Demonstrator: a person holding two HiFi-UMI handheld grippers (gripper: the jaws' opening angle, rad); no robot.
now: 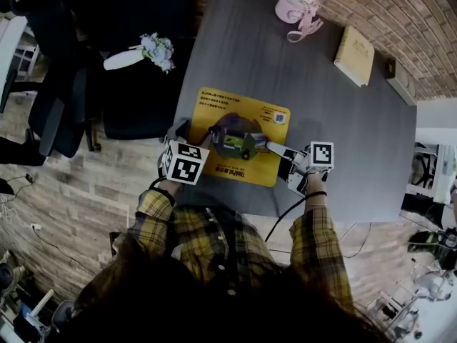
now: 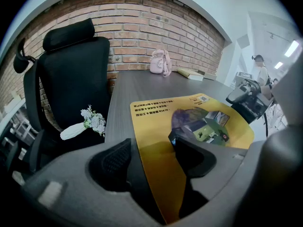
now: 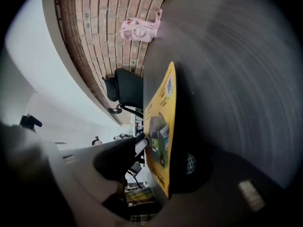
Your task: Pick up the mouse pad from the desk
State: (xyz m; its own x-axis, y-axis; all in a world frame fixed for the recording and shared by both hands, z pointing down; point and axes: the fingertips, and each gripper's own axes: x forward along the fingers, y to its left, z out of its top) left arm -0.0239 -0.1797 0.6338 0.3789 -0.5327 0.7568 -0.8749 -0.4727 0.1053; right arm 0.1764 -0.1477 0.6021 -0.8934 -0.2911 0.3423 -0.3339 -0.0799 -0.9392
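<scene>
Jaws apart and not yet pinching, the left gripper (image 2: 152,150) straddled the mouse pad's (image 1: 246,113) near-left corner and the right gripper (image 3: 163,154) its right edge, the pad's long axis spanning between them.

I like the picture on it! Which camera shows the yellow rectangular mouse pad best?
The head view: the yellow rectangular mouse pad is seen from above, nearly whole, with all its edges on the desk. The left gripper view shows most of it, but slanted. The right gripper view sees it almost edge-on, as a thin strip.
</scene>
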